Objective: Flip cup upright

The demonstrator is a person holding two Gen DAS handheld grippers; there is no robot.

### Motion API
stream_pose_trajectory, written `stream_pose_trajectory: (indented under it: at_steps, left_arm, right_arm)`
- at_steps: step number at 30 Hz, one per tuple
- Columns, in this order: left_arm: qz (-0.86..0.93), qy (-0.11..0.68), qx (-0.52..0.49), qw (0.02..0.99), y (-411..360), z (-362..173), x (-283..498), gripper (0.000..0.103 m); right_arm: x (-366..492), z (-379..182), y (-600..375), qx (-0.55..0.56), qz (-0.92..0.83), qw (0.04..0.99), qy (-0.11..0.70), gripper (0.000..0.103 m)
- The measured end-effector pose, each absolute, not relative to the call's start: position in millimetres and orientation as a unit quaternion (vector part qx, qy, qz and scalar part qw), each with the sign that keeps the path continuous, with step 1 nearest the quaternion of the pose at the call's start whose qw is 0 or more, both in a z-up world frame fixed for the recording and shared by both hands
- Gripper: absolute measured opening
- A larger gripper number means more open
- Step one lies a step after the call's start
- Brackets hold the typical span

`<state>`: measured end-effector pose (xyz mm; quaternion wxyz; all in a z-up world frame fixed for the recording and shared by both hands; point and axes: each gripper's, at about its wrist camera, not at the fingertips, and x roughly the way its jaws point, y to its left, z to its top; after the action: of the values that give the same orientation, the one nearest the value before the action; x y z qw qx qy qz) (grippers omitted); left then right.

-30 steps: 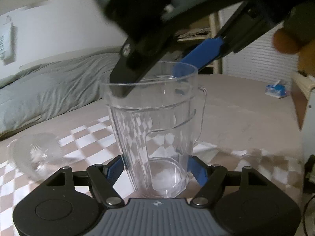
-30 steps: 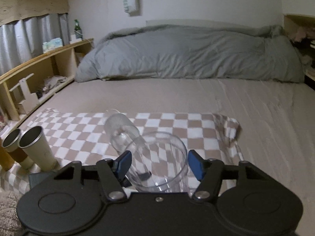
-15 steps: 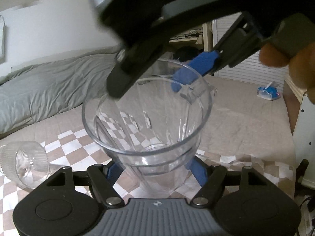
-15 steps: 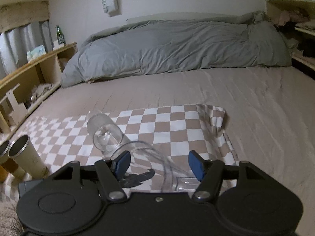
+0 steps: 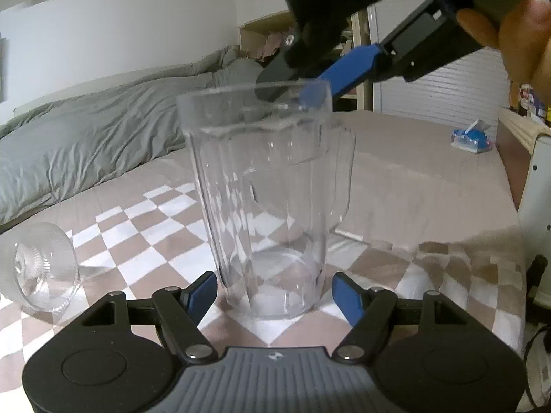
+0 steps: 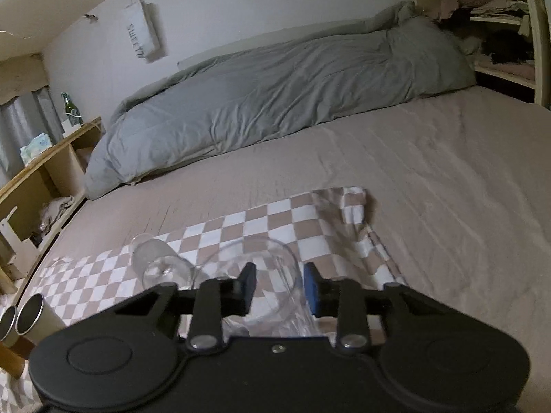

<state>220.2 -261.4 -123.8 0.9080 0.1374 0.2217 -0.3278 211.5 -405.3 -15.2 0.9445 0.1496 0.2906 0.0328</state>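
A clear plastic cup with a handle [image 5: 268,206] stands upright on the checkered cloth [image 5: 137,227]. My left gripper [image 5: 275,292] is open, its blue fingers apart on either side of the cup's base with a gap. My right gripper [image 5: 292,93] comes in from above and is shut on the cup's rim wall, one finger inside and one outside. In the right wrist view the rim [image 6: 261,251] sits between the narrow fingers of the right gripper [image 6: 280,287].
A ribbed clear glass [image 5: 41,268] lies on its side on the cloth, left of the cup; it also shows in the right wrist view [image 6: 158,265]. Two metal tumblers [image 6: 24,320] stand at the cloth's left end. A grey duvet [image 6: 275,96] lies at the bed's far side.
The cup has gone from tilted toward the left camera to standing upright on the cloth. My right gripper's fingers have closed in on the rim. My left gripper has stayed open.
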Motion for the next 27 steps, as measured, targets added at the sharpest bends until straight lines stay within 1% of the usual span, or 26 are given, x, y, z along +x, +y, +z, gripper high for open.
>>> stream_pose_trajectory:
  at_steps: [8,12,17,20,22,23,24,25,26,27]
  left_arm:
    - [-0.323,0.231,0.123,0.91,-255,-118,219,0.074]
    - [-0.317,0.236,0.117,0.911,-244,-104,214,0.075]
    - [-0.302,0.235,0.104,0.918,-220,-75,202,0.076]
    - [-0.292,0.232,0.092,0.923,-205,-57,192,0.079]
    - [-0.283,0.228,0.083,0.928,-195,-44,184,0.082]
    - [-0.28,0.225,0.079,0.93,-190,-39,180,0.083]
    - [-0.277,0.224,0.075,0.931,-185,-34,175,0.083]
    - [-0.275,0.222,0.072,0.933,-182,-30,171,0.086]
    - [-0.271,0.22,0.067,0.935,-176,-25,166,0.09]
    - [-0.268,0.218,0.063,0.936,-171,-20,162,0.092]
  right_arm:
    - [212,-17,-411,0.155,0.026,0.944,0.291,0.03]
    - [203,-9,-411,0.151,0.018,0.948,0.278,0.036]
    - [187,4,-405,0.145,0.018,0.952,0.269,0.038]
    - [173,11,-398,0.136,0.013,0.955,0.264,0.045]
    - [162,15,-392,0.132,0.009,0.957,0.26,0.054]
    - [156,16,-389,0.13,0.007,0.958,0.257,0.056]
    - [150,18,-385,0.126,0.003,0.959,0.253,0.061]
    - [143,19,-383,0.123,-0.002,0.96,0.25,0.066]
    - [137,21,-380,0.119,-0.008,0.962,0.247,0.068]
    - [130,22,-377,0.115,-0.013,0.963,0.243,0.071]
